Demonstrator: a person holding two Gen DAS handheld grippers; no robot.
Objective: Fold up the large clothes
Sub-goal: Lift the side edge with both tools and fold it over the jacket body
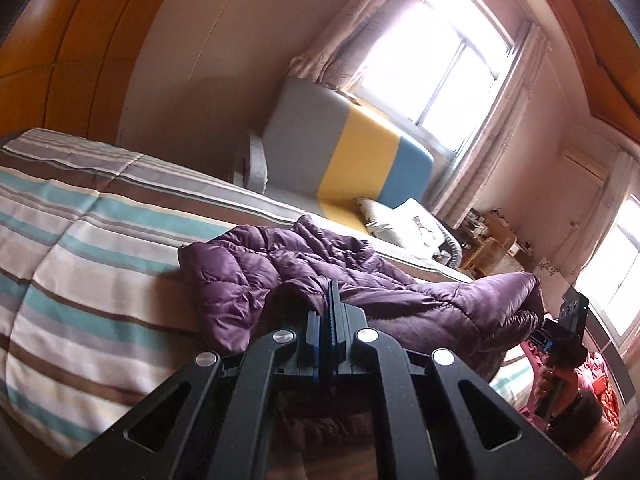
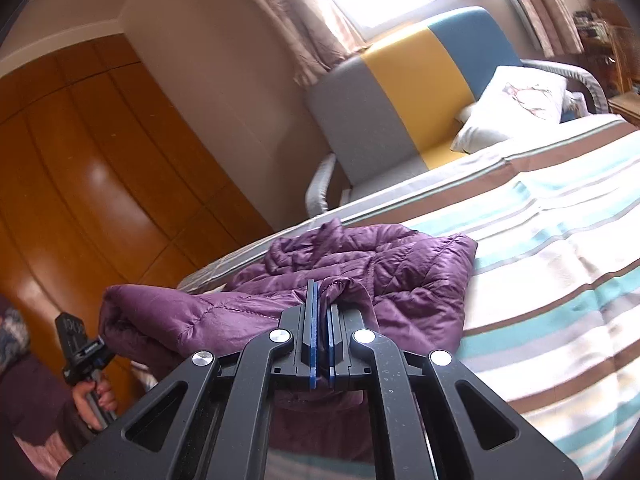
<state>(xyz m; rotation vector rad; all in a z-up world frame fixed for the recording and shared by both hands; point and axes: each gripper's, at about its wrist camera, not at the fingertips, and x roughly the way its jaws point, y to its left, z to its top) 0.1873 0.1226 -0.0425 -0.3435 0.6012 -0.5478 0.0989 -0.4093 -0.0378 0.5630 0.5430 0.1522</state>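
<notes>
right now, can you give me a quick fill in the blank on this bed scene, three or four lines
1. The garment being folded is a quilted jacket coloured ____.
2. It lies on a bedspread patterned with ____.
3. The jaws of the left gripper and the right gripper are both ____ on the jacket's fabric.
4. The headboard has grey, blue and ____ panels.

Missing words: purple; stripes; shut; yellow
</notes>
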